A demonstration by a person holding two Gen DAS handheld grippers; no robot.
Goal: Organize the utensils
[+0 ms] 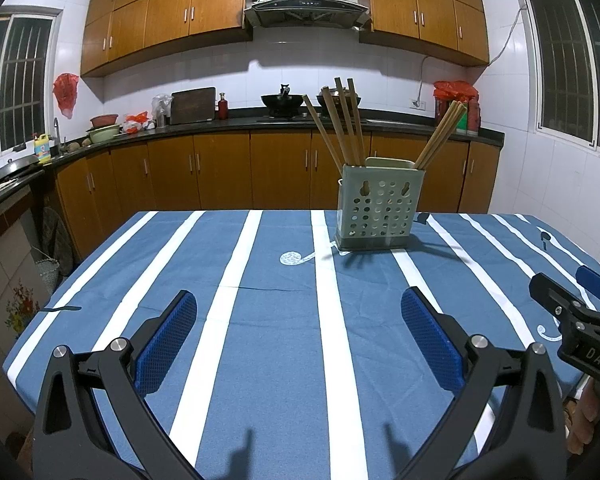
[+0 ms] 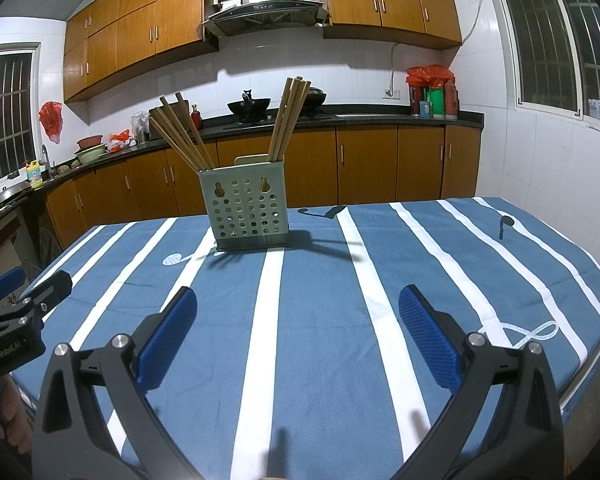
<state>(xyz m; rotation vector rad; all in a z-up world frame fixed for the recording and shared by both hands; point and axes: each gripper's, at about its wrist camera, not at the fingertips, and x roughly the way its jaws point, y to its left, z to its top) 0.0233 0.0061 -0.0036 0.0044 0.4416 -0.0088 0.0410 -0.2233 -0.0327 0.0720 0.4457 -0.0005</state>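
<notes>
A pale green perforated utensil holder stands upright on the blue and white striped tablecloth, toward the far side. Several wooden chopsticks lean out of its left compartment and a second bundle out of its right. The holder also shows in the right wrist view with both chopstick bundles. My left gripper is open and empty, low over the near part of the table. My right gripper is open and empty, beside the left one; it shows at the right edge of the left wrist view.
Behind the table runs a dark kitchen counter with woks, bottles and bowls, over wooden cabinets. A tiled wall with a window is at the right. The table's left edge drops to the floor.
</notes>
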